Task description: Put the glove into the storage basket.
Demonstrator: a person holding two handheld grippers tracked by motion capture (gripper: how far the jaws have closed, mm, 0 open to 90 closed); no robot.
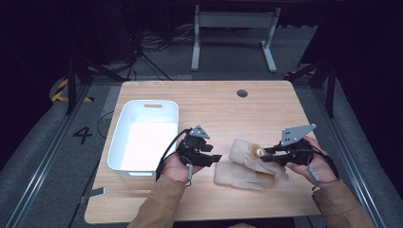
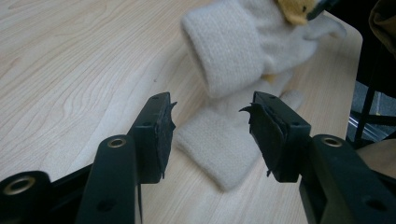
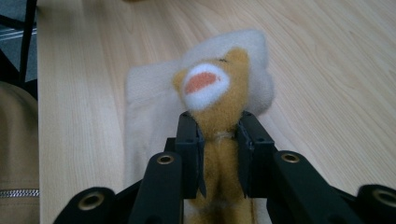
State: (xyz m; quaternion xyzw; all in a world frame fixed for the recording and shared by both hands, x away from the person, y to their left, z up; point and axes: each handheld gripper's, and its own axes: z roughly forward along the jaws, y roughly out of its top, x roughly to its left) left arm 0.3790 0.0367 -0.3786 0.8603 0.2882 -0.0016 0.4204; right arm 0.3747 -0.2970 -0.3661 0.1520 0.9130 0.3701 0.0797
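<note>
The right gripper is pinching the yellow bear patch on the upper cream glove, lifting it off the lower glove at lower centre of the surface. The left gripper is hovering, fingers spread, probably aiming for the lower cuff.

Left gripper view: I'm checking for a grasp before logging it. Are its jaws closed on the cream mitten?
No. The left gripper stands open, its jaws apart on either side of the cream mitten lying on the table.
</note>
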